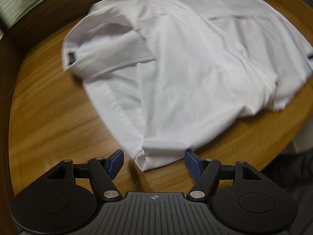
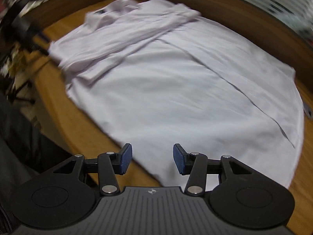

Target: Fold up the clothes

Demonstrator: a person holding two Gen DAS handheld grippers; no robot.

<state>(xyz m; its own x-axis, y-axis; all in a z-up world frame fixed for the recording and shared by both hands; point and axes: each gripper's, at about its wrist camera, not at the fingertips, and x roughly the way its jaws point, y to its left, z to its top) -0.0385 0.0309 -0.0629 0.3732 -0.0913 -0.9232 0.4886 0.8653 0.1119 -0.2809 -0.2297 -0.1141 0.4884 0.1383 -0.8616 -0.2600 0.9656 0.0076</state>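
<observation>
A white shirt (image 1: 185, 62) lies partly folded on a wooden table (image 1: 54, 105), one sleeve laid across its body with a dark cuff label at the left. My left gripper (image 1: 154, 163) hangs open over the shirt's near hem corner, blue pads (image 1: 115, 163) either side of the cloth tip and apart from it. In the right wrist view the same shirt (image 2: 176, 82) spreads wide, its folded sleeve and collar toward the far left. My right gripper (image 2: 152, 159) stands open above the shirt's near edge, nothing pinched between its pads (image 2: 126, 159).
Bare table (image 2: 58, 105) wood shows left of the shirt in both views. A dark raised rim (image 1: 50, 15) borders the far side. Blurred clutter (image 2: 17, 29) sits beyond the table's far left. Dark fabric (image 2: 17, 137) lies at the near left edge.
</observation>
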